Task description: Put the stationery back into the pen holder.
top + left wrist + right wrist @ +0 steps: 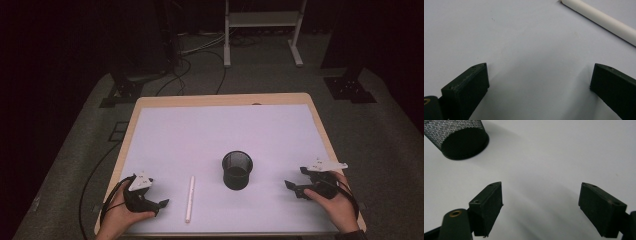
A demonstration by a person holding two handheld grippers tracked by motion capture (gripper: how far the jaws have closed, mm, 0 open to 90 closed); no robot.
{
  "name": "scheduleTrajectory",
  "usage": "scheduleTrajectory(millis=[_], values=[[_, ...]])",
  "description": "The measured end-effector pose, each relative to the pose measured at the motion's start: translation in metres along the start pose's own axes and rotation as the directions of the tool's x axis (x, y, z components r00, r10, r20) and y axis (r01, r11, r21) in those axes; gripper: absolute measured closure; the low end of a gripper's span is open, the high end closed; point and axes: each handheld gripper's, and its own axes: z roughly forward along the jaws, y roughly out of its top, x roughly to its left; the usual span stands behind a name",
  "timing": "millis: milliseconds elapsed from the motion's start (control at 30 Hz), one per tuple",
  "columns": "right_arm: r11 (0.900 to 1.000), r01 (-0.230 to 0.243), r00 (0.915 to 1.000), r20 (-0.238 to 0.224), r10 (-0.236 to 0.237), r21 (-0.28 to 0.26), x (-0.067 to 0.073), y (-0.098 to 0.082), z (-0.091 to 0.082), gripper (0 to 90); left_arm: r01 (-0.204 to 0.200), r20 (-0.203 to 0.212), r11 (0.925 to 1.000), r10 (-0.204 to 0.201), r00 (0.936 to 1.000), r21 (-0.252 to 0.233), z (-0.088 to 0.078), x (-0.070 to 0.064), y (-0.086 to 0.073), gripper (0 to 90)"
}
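A black mesh cup (237,170) stands upright on the white sheet, a little right of the middle; its lower part (459,138) is at the top left of the right gripper view. A white stick (190,198) lies flat to the cup's left, and its end (604,20) crosses the top right of the left gripper view. My left gripper (161,206) rests low at the front left, open, nothing between its jaws (537,80). My right gripper (295,176) sits at the front right, pointing toward the cup, open and empty (540,197).
The white sheet (220,130) covers most of a wooden table (225,99). Beyond the far edge lie floor cables (185,75) and the feet of a white frame (262,40). Dark stands are at the far left and far right.
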Motion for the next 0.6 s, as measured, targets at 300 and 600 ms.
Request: scheduleTrajectory(millis=[300, 600], values=[[0.999, 0.026, 0.9979, 0.059, -0.029, 0.041, -0.001, -0.018, 0.007, 16.4, 0.003, 0.000, 1.0000, -0.003, 1.0000, -0.002, 0.000, 0.000, 0.000, 1.2], [0.998, 0.010, 0.9974, 0.071, -0.014, 0.059, -0.003, -0.020, 0.011, 14.2, 0.039, -0.018, 0.9991, -0.039, 0.9991, -0.015, -0.004, 0.002, 0.001, 10.0]])
